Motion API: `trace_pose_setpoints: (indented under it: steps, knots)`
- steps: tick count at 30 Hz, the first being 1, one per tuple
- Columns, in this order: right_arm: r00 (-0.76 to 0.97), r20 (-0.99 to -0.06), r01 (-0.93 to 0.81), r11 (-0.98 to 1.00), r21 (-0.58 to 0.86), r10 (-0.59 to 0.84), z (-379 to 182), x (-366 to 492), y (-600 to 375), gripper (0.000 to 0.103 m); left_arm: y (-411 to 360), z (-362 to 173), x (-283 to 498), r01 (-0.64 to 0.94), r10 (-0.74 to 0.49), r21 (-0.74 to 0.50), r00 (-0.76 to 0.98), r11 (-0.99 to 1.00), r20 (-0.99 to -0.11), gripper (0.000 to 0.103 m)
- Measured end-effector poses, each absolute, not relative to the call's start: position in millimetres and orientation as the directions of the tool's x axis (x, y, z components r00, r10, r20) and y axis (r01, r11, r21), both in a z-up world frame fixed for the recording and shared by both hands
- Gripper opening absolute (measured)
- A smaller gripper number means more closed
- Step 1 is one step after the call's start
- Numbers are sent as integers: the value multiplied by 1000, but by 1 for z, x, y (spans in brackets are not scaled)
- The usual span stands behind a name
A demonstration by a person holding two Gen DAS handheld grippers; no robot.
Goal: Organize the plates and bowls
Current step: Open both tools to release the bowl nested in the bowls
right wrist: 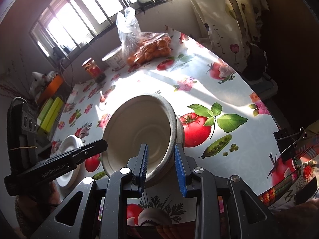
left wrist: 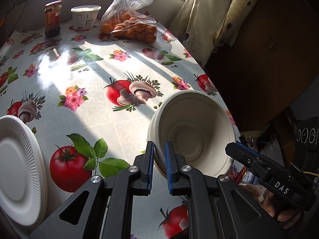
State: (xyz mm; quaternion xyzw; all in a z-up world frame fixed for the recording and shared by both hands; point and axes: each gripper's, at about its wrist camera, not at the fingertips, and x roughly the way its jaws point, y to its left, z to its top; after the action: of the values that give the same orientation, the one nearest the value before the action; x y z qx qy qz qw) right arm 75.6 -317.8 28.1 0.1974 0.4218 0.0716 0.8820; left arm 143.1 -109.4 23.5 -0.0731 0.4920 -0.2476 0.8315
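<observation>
Both grippers have hold of the same bowl (left wrist: 196, 131), a pale, off-white paper-pulp bowl with a thick rolled rim, faint rings pressed into its floor and a matte, slightly speckled surface. It looks like more than one bowl nested together, since a second edge shows under the rim. It is tipped up off the table (left wrist: 89, 63), its mouth turned toward the person.

The left gripper (left wrist: 159, 165) is pinched nearly closed on the near-left part of the bowl's rim, one blue pad outside the wall and one inside. The right gripper (right wrist: 161, 164) stands a little wider, clamped across the bowl's wall at its near-right side, again one pad inside and one out. A hand (left wrist: 279, 205) grasps the right gripper's handle.

Left of the bowl, near the table's edge, lies a stack of white paper plates (left wrist: 19, 171) with ribbed rims, flat on the oilcloth printed with tomatoes, mushrooms and flowers.

Well beyond the bowl, at the far end of the table under the window (right wrist: 83, 18), a clear plastic bag of oranges (left wrist: 129, 27) slumps; left of it stand a white lidded tub (left wrist: 85, 17) and then a dark jar with a red label (left wrist: 52, 19).
</observation>
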Motion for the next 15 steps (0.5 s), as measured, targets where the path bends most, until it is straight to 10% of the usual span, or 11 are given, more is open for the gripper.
trace_pose_setpoints:
  steps: [15]
  knots:
    - [626,-734,43,928,370,264,25,78,-313,30,-111,22,145,338,-484,-367,386,866,-786,12]
